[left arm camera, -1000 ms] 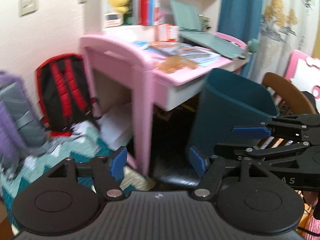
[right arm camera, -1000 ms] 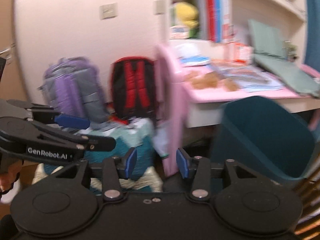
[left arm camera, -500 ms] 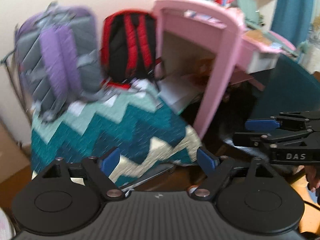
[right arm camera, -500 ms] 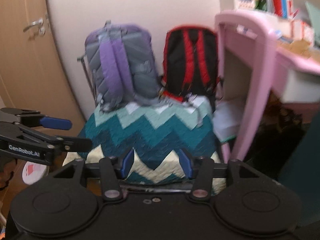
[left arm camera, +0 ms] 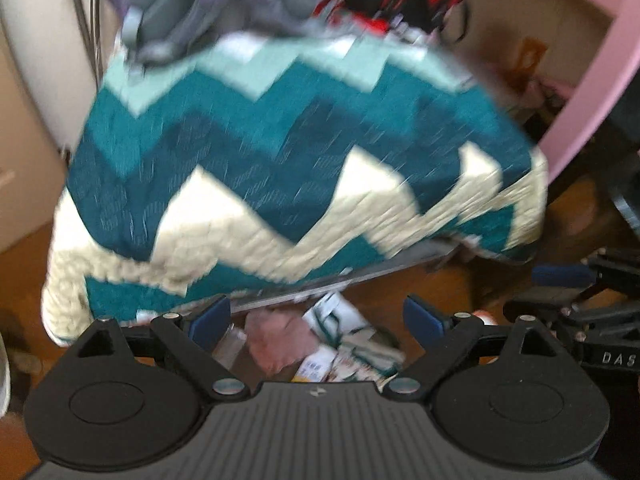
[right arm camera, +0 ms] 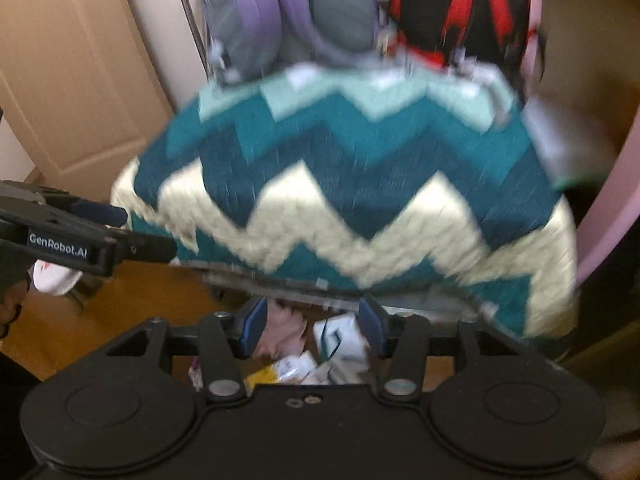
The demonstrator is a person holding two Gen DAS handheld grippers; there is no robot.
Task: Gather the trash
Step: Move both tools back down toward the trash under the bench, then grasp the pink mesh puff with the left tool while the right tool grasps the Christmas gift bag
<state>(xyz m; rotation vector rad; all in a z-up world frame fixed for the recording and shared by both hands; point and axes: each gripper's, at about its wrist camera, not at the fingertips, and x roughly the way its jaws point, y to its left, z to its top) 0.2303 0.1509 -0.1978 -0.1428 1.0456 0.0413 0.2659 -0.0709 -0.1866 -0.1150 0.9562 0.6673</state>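
We hold our left gripper (left arm camera: 316, 318) low over a wood floor (left arm camera: 568, 208). Its blue fingertips (left arm camera: 210, 316) stand far apart and grip nothing. The jaws have just been opening wider, and no thing is pinched between them.

Our right gripper (right arm camera: 312, 324) is open too, and its blue pads (right arm camera: 254, 320) touch nothing. Its jaws opened more a moment ago, with nothing in their grip.

The trash (left arm camera: 320, 344) lies on the floor in a small heap. In the left view it sits at 6 o'clock, just past the fingertips. We see a pink crumpled piece (left arm camera: 280, 340) and white wrappers (left arm camera: 348, 320) with green marks. In the right view the same trash (right arm camera: 316, 348) shows between and below the pads, with a bit of yellow (right arm camera: 264, 376) in it. The picture is blurry, so we cannot tell what each piece is.

Above the heap, at 12 o'clock, hangs a zigzag blanket (left arm camera: 304, 152) in teal, dark blue and cream. On top of it lean a purple and gray backpack (right arm camera: 280, 12) and a red and black backpack (right arm camera: 460, 4). A pink desk leg (left arm camera: 592, 92) stands at 2 o'clock. A tan door (right arm camera: 68, 72) is at 10 o'clock in the right view.
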